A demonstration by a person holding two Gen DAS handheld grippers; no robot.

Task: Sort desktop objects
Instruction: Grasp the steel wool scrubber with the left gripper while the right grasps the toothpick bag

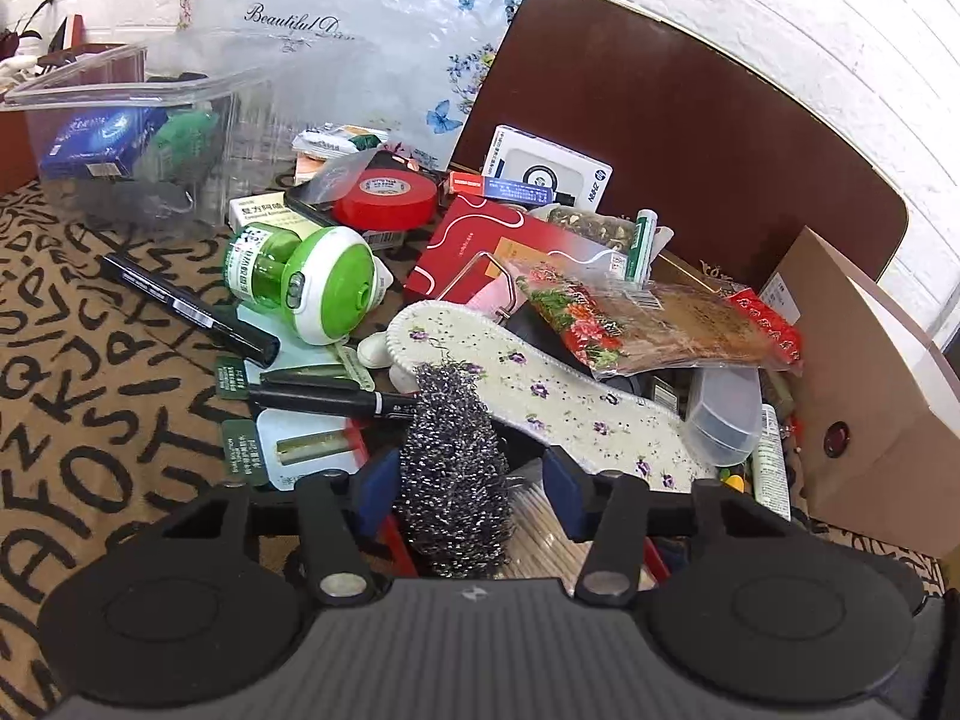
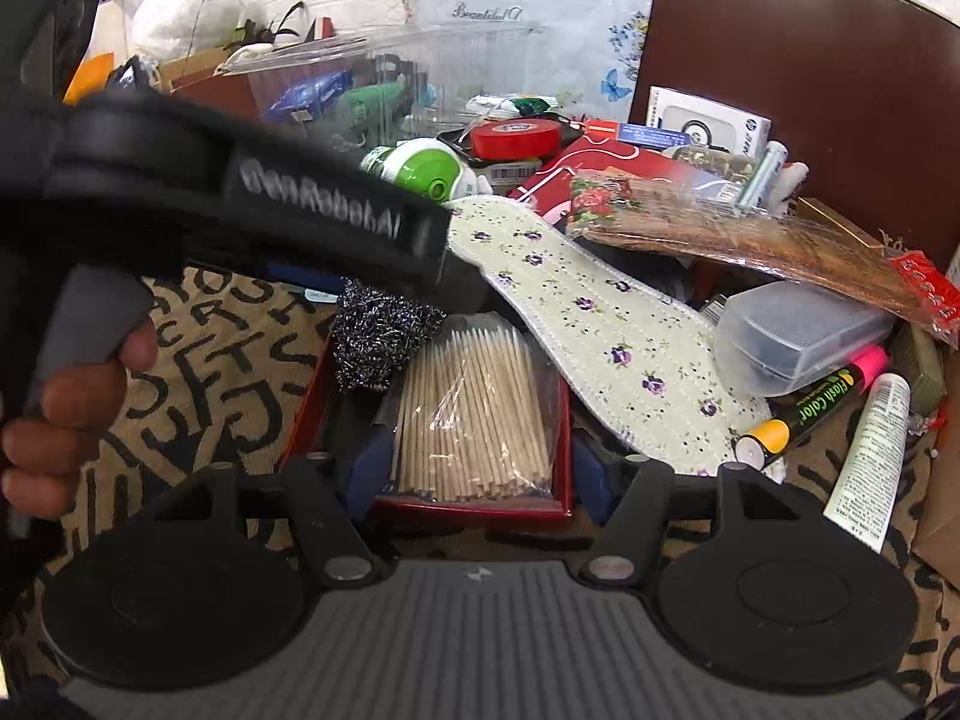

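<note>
**Both hand-held grippers working the clutter pile**

The left hand-held gripper (image 1: 462, 480) straddles the grey steel-wool scouring ball (image 1: 453, 468); its blue pads seem to stand just clear, so I judge it released, likely about to pinch. The right hand-held gripper (image 2: 474, 468) brackets the clear-wrapped bundle of wooden sticks (image 2: 474, 414) in the red tray (image 2: 468, 510), but whether its pads press I cannot tell. On the letter-patterned desk (image 1: 90, 360) lie 1 floral fabric insole (image 1: 540, 384), 1 red tape roll (image 1: 384, 195) and 2 black pens (image 1: 186, 309).
</note>
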